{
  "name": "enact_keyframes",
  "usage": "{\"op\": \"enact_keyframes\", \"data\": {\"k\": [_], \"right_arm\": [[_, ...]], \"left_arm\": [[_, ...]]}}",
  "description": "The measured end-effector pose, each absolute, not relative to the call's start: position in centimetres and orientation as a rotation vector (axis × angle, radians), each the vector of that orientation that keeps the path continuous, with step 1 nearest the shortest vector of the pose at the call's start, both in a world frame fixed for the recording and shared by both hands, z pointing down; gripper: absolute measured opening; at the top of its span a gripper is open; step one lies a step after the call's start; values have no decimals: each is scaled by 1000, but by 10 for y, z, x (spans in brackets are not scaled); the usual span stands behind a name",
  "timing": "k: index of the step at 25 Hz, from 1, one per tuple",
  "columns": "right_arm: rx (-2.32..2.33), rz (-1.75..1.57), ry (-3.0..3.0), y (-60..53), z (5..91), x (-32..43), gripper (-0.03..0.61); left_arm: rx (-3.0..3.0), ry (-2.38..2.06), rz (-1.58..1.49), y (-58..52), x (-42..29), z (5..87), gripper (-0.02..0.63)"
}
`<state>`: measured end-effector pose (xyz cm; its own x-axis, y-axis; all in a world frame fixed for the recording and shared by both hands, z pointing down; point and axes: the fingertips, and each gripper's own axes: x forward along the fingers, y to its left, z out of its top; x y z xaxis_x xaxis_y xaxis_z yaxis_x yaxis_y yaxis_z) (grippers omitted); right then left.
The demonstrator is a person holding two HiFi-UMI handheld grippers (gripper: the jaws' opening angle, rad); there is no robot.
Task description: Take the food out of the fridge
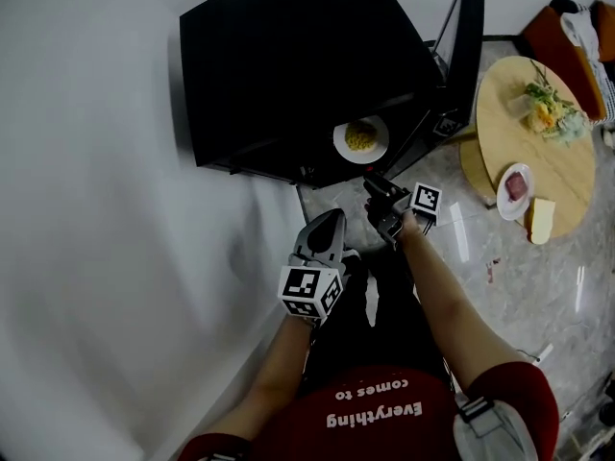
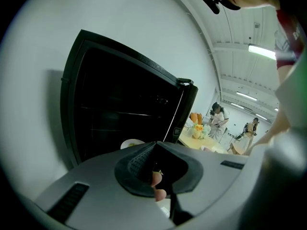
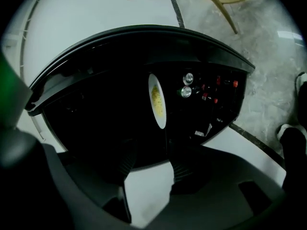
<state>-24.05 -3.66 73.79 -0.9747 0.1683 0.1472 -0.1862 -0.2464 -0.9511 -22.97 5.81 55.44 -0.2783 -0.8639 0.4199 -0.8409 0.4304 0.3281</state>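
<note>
A black fridge stands against the white wall with its door swung open. Inside it, near the front edge, lies a white plate of yellow food, possibly noodles, though the view is too coarse to be sure. The plate is round, so it has no long axis, and it lies flat with its face up. In the right gripper view it shows as a thin, upended oval.

The right tool is just in front of the fridge opening and aimed at the plate. Its jaws are spread apart with nothing between them, only pale floor in the gap. The left tool sits nearer the person, jaws brought together and empty.

Off to the right, a round wooden tabletop carries flowers, a plate of meat and a pale yellow block.
</note>
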Motion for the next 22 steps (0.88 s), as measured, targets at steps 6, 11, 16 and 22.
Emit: {"op": "enact_keyframes", "data": {"k": [6,11,16,22], "right_arm": [[198,2247,-1795,-55,777,-259,199],[222,2156,-1866,-73,789,-276,198],[250,2146,-1871,-80,793,-285,194],[224,2286,-1879,-80,786,-289,69]], "left_arm": [[1397,-2124,-49,74,-222,575,6],[1360,-2100,-64,83,-222,591,6],[1335,-2090,-57,88,-222,602,6],[1310,-2085,-60,93,-224,607,6]]}}
